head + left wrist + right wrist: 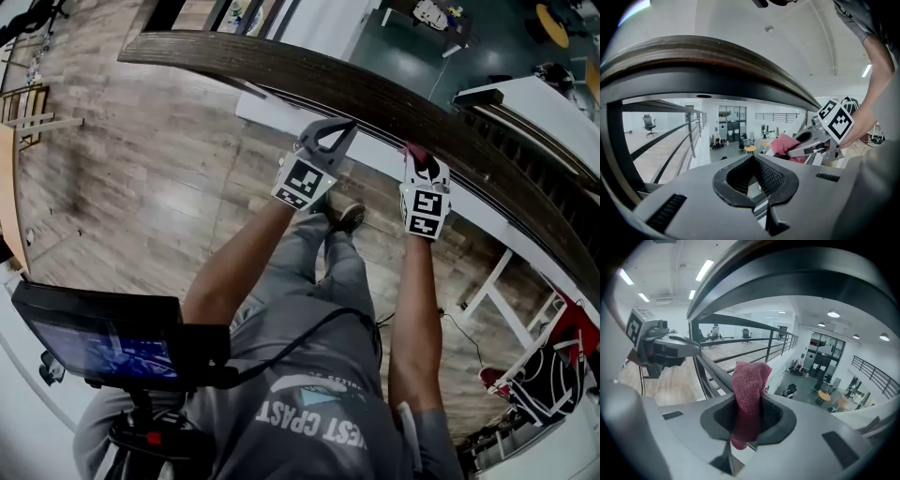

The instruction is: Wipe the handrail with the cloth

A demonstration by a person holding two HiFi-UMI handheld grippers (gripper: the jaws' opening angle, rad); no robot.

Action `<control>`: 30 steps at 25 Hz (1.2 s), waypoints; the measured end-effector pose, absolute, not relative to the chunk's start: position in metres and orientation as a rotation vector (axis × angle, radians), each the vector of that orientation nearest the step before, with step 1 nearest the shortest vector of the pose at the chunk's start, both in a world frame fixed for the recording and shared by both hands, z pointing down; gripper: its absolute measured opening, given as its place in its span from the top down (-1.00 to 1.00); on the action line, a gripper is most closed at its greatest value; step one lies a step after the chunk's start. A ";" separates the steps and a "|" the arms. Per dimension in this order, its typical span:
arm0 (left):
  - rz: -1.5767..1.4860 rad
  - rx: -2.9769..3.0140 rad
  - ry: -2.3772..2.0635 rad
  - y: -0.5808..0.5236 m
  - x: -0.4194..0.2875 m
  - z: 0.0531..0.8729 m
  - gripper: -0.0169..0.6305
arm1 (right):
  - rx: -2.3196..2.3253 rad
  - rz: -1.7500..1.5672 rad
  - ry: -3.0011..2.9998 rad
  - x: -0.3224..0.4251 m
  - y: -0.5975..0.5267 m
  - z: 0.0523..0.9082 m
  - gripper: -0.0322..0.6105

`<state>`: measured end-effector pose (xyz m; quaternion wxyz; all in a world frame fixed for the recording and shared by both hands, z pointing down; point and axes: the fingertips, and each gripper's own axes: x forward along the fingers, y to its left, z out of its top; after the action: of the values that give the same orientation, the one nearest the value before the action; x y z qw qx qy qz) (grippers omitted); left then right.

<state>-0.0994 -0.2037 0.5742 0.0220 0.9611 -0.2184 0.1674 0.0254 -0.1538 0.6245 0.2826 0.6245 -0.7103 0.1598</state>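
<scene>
Pink cloth (749,394) pinched upright in right claw (747,425), up at the near edge of the dark curved handrail (375,94), left claw (753,180) pressed together on nothing, just beside, under the same rail, wooden floor (141,187) below

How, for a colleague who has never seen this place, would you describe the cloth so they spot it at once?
Find the long, dark, curved handrail. Two grippers reach up to it, and the right gripper pinches the cloth in its jaws. It is the only pink, coarse-woven thing there; the left gripper holds nothing.
</scene>
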 end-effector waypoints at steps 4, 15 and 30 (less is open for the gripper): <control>0.517 2.981 -0.697 -0.212 -0.105 0.572 0.94 | 1.795 0.443 -1.769 0.093 -0.124 0.625 0.68; 0.513 2.981 -0.621 -0.186 -0.104 0.576 0.94 | 1.787 0.437 -1.745 0.075 -0.117 0.626 0.68; 0.469 2.972 -0.614 -0.186 -0.074 0.577 0.94 | 1.952 0.580 -1.602 0.150 -0.082 0.630 0.68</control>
<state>-0.0742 -0.1860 0.5768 0.0356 0.9672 -0.1998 0.1525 0.1497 -0.0818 0.6300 0.2720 0.7250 -0.5950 0.2154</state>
